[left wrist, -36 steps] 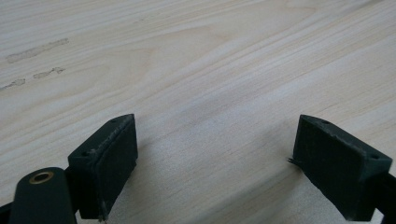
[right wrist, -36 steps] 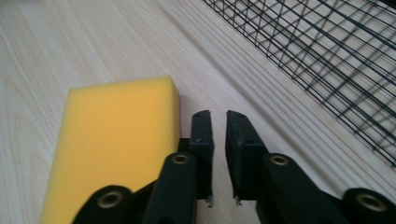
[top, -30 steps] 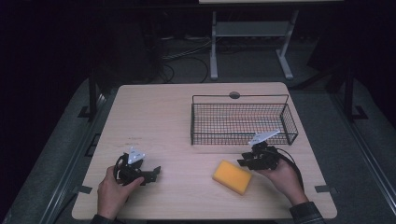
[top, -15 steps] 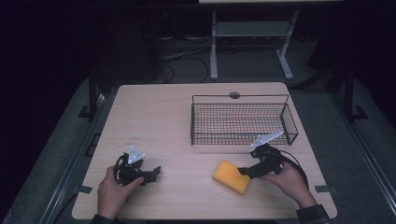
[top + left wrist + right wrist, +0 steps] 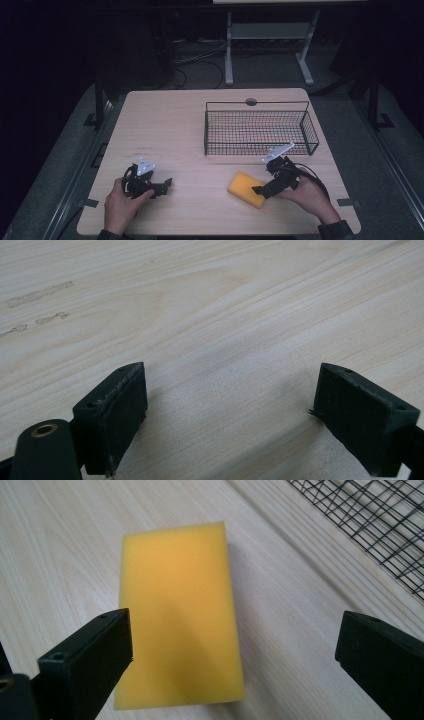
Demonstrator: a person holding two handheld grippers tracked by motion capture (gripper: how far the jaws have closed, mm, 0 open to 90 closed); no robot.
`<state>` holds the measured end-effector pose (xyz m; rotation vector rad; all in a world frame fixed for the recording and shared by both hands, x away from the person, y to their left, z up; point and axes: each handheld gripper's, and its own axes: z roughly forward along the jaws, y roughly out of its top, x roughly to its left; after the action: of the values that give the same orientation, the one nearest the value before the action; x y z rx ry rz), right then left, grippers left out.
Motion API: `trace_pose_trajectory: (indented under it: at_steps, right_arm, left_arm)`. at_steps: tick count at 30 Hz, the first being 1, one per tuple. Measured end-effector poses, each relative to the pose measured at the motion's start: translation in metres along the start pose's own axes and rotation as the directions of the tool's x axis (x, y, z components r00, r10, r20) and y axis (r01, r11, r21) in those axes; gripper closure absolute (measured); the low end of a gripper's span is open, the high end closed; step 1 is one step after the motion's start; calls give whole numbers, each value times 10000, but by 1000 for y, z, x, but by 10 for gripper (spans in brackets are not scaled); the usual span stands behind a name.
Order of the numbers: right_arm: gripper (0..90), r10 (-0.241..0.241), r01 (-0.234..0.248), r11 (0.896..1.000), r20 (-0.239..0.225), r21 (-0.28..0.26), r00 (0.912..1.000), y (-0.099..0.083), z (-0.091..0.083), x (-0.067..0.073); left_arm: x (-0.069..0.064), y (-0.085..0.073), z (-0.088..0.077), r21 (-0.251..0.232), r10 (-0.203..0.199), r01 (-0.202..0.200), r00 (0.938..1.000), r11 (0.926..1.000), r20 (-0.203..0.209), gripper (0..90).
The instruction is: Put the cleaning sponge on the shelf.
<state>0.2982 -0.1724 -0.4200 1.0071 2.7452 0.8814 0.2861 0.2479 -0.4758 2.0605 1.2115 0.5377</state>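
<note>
Looks like we're at the reach-in stage of a pickup. The right tool [image 5: 260, 190] is angled down at the yellow sponge [image 5: 246, 189], which lies flat on the desk [image 5: 175, 130] just in front of the wire basket [image 5: 260, 131]. Its jaws have just been opening and now stand wide; in the right gripper view the sponge [image 5: 180, 625] sits ahead of the pads with one end reaching in between them, but neither pad presses on it. So nothing's grabbed yet.

My guess for the next move: slide forward a bit so the pads straddle the sponge's long sides, drop low to the desk, then squeeze. The sponge lies slightly off to the left pad's side, so a small shift to centre it would help. It's soft foam, so I'd expect it to squash rather than slip.

The left tool [image 5: 162, 186] sits low on the desk well off to the other side, jaws open on bare wood in the left gripper view, holding nothing.

Nothing really blocks the way. The basket is close behind the right hand [image 5: 310, 196], and its near wall is the only thing to clear if the sponge goes in there.
</note>
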Motion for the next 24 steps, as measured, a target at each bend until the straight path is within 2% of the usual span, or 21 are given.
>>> trace_pose_trajectory:
  at_steps: [7, 24]
  right_arm:
    - [15, -338, 343, 9992, -219, 216, 9992, 4, 6, 9]
    - [17, -1145, 1158, 9900, -210, 799, 9932, 14, 29, 29]
  left_arm:
    - [0, 0, 0, 0, -1, 1, 10000, 10000, 2, 129]
    - [0, 0, 0, -1, 0, 0, 10000, 10000, 0, 129]
